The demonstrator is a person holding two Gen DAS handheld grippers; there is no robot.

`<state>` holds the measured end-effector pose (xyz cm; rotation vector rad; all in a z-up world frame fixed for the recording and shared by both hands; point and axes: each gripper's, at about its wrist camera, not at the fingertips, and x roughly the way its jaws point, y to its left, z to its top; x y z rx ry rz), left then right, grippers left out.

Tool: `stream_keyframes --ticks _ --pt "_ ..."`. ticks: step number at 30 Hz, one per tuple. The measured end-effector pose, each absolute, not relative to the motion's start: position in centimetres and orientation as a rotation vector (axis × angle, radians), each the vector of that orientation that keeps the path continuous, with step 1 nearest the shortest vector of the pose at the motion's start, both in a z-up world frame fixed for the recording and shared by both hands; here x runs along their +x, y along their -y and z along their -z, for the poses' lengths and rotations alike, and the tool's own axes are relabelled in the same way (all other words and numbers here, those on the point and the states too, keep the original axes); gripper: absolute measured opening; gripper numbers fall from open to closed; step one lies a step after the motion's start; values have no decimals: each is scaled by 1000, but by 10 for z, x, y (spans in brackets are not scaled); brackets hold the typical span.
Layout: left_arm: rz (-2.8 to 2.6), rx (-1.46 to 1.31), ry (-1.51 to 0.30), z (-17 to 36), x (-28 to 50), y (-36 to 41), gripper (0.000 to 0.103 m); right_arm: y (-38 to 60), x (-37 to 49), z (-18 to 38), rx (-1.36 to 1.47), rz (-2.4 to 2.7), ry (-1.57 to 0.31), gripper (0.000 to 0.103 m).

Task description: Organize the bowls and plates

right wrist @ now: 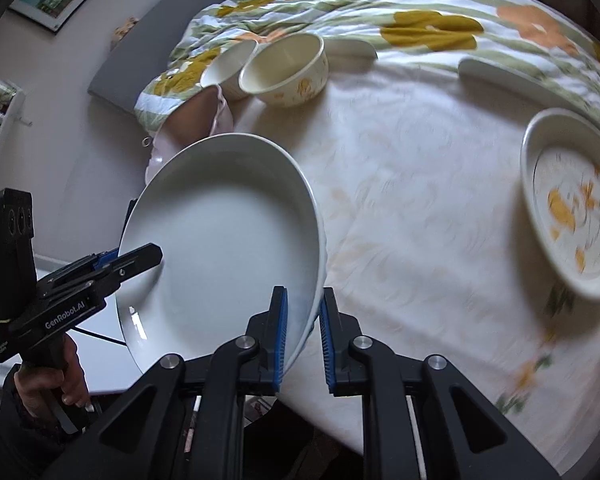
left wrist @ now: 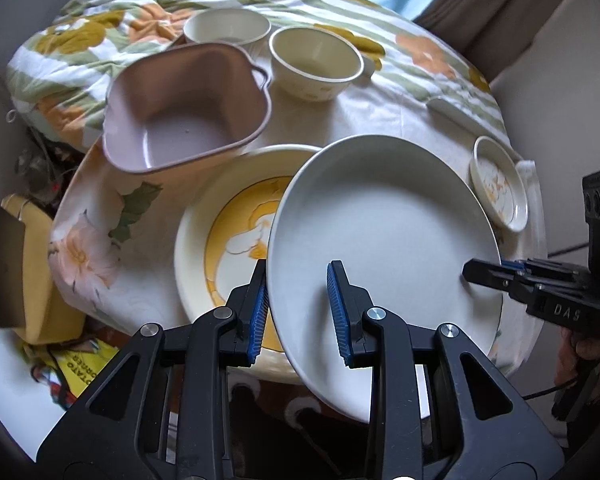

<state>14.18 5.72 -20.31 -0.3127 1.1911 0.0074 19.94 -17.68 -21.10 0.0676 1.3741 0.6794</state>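
A plain white plate [left wrist: 384, 240] is held tilted above the table by both grippers. My left gripper [left wrist: 300, 308] straddles its near-left rim, with a gap showing at the right pad. My right gripper [right wrist: 303, 336] pinches the opposite rim of the same plate [right wrist: 224, 240]; it shows at the right of the left wrist view [left wrist: 484, 274]. Under the white plate lies a large cream plate with a yellow pattern [left wrist: 220, 240]. A pink square bowl [left wrist: 184, 108] sits behind it. Two cream bowls [left wrist: 316, 62] [left wrist: 226, 28] stand further back.
A small patterned dish [right wrist: 576, 200] lies at the right on the flowered tablecloth [right wrist: 420, 184]. Two flat white pieces [right wrist: 500, 74] lie near the back. A folded flowered quilt [left wrist: 100, 28] covers the far side. Yellow clutter [left wrist: 36, 264] sits below the table's left edge.
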Motion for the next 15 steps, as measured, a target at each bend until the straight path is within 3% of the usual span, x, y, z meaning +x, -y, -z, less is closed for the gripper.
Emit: stream_keyframes --ticks 15 --pt "140 -221 -1254 262 174 -85 26 143 171 241 116 -371 -1317 14"
